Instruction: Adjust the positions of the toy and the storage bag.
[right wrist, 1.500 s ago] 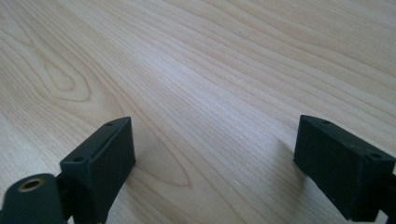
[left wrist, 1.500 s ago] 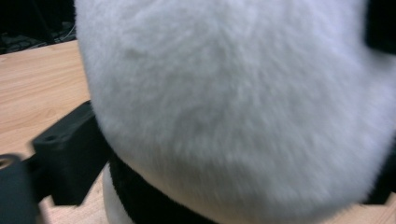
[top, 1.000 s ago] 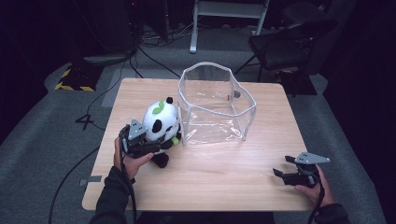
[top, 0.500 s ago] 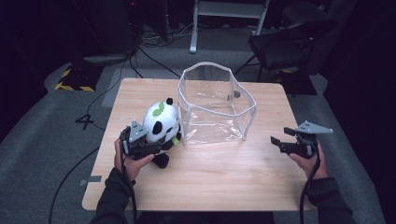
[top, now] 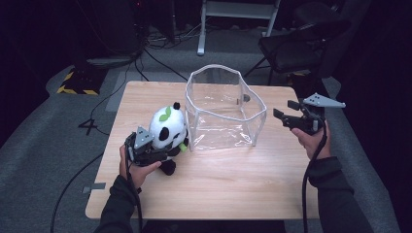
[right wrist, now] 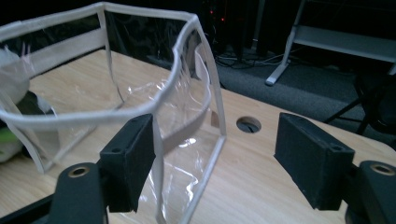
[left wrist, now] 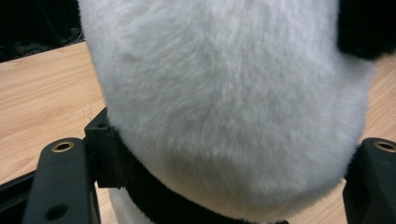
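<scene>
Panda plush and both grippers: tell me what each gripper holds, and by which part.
The left gripper is shut on the panda plush, low on its white body. The right gripper holds nothing; its jaws, just closing, stand apart beside the clear bag.

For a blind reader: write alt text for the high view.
The left claw grips a plush panda standing on a wooden table beside a clear, open-topped plastic bag. The right claw, open and empty, is held to the bag's right, pointing at it.

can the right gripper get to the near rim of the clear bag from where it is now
Probably yes. The right gripper hangs open beside the clear bag, jaws pointing at its right wall, with bare table between them. The left gripper holds the panda on the bag's far side.
</scene>
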The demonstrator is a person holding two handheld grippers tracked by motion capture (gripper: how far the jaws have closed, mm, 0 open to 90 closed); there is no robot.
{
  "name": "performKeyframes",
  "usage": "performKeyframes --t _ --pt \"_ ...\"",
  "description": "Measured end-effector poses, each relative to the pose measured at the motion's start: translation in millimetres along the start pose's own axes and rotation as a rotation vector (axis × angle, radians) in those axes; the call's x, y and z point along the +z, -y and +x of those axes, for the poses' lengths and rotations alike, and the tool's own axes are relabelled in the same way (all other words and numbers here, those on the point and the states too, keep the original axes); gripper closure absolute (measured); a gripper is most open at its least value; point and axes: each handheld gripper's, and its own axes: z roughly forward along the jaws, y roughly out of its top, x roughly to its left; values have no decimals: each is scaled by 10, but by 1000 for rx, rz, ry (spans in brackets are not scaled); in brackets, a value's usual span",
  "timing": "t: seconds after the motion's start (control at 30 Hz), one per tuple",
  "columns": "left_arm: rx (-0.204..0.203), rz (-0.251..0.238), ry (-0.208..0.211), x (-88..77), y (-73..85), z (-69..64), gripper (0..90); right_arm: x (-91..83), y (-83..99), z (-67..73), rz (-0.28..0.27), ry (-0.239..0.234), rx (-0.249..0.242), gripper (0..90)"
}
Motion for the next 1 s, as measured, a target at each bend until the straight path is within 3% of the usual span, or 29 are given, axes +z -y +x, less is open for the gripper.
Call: performKeyframes --t 0.23,0.5,0.63,0.77,0.9,1.0 --pt "9 -1 -2 17 9 -9 251 110 -200 185 -27 -19 -3 325" --pt "12 -2 -2 16 15 -11 251 311 -253 365 36 5 -45 389" --pt "18 -6 -2 18 23 -13 251 434 -234 370 91 43 -21 493" --pt "22 -8 -1 19 27 -13 250 463 -219 328 98 42 9 572" --pt "20 -9 -1 21 28 -18 250 474 -228 351 112 33 -7 690" --pt "23 -8 -4 22 28 -25 250 490 -248 401 129 58 -41 786"
